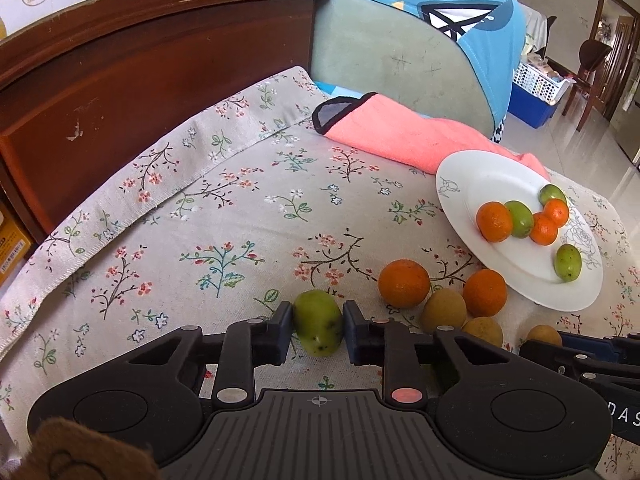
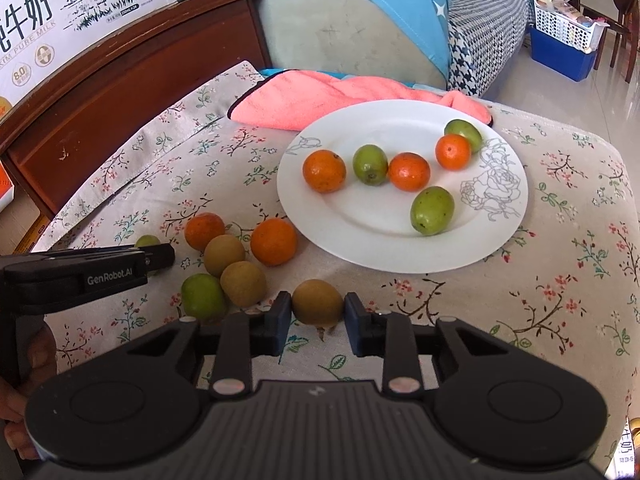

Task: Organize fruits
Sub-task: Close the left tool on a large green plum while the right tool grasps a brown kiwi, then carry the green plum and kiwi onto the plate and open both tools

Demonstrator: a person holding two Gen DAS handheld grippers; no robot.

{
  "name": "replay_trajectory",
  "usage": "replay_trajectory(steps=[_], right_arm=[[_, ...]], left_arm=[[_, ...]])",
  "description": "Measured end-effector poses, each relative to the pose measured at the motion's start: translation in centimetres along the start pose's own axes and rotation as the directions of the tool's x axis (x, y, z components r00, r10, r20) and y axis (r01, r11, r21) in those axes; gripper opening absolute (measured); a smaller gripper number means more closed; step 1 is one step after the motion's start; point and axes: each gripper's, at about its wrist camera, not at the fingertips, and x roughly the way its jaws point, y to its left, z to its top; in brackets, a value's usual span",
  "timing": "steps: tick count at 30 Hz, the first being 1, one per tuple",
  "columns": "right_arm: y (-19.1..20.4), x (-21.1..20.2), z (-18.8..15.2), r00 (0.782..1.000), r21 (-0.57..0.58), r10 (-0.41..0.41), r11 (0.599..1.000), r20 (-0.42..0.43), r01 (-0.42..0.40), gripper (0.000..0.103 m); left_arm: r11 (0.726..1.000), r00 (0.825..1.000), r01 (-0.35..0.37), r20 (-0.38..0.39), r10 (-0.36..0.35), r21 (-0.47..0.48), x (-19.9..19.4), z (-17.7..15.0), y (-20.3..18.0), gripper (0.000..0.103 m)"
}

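Note:
My left gripper [image 1: 319, 322] is shut on a green fruit [image 1: 319, 320] that rests on the floral cloth. My right gripper [image 2: 318, 304] is shut on a brown fruit [image 2: 315, 301], also low on the cloth. A white plate [image 2: 360, 240] holds three oranges and three green fruits. Between the grippers lie loose fruits: two oranges [image 2: 274, 241] [image 2: 204, 230], two brown fruits [image 2: 243, 283] [image 2: 224, 255] and a green one [image 2: 203, 297]. In the left wrist view the plate [image 1: 472, 184] sits at the right, with an orange [image 1: 404, 283] beside it.
A pink towel [image 2: 304, 98] lies behind the plate. A dark wooden headboard [image 1: 120, 80] runs along the left, with a milk carton [image 2: 60, 12] on top. A cushioned chair back with a blue cloth [image 1: 420, 60] stands beyond the towel. The cloth-covered surface drops off at the right.

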Motion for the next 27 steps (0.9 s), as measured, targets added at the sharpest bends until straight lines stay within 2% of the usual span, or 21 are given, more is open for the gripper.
replay_trajectory(steps=[6,11,20,27], right_arm=[[-0.1,-0.1,0.0,1.0,0.005,0.005,1.0,0.0,-0.005,0.029],[-0.2,-0.1,0.1,1.0,0.013,0.003,1.0,0.0,-0.003,0.029],[-0.3,0.0,0.0,1.0,0.025,0.001,1.0,-0.002,-0.001,0.029],[-1.0,-0.9,0.8,0.998,0.08,0.061,0.995,0.022,-0.062,0.029]], left_arm=[[0.999,0.999,0.043,0.004,-0.042,-0.025,-0.1,-0.3,0.4,0.024],[0.999,1.0,0.021,0.009,-0.021,0.025,0.0,-0.4,-0.3,0.025],[1.0,1.0,0.03,0.003,-0.03,-0.002,0.0,0.0,-0.1,0.024],[0.999,0.998,0.044,0.035,-0.043,-0.021,-1.2,0.7,-0.3,0.024]])
